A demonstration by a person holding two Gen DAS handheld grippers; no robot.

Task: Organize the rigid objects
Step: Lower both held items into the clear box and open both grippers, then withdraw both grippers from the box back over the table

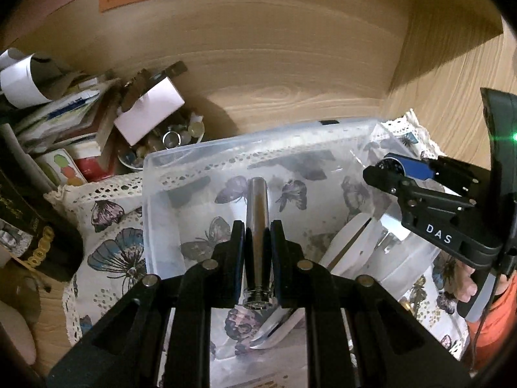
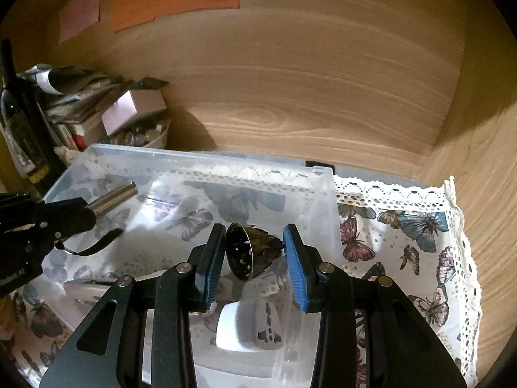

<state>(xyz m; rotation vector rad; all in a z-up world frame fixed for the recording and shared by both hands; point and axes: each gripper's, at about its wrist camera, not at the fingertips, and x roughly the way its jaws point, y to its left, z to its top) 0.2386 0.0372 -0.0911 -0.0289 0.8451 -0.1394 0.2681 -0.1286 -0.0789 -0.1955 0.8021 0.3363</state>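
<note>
My left gripper (image 1: 257, 232) is shut on a silver metal cylinder (image 1: 257, 207), held above the clear plastic bin (image 1: 152, 174); the gripper and cylinder (image 2: 113, 197) also show at the left of the right wrist view. My right gripper (image 2: 255, 245) is shut on a dark perforated metal cup (image 2: 248, 250), held over the bin's (image 2: 194, 160) right half. It shows in the left wrist view (image 1: 387, 168) at the right. Inside the bin lie a white power adapter (image 2: 248, 326), a white round object (image 1: 358, 242) and a metal blade-like piece (image 1: 274, 329).
The bin sits on a butterfly-print lace cloth (image 2: 404, 236) inside a wooden shelf nook. At the back left are stacked books and papers (image 1: 64, 113), a bowl of small items (image 1: 181, 132), a pink box (image 2: 129, 110) and a dark bottle (image 2: 19, 123).
</note>
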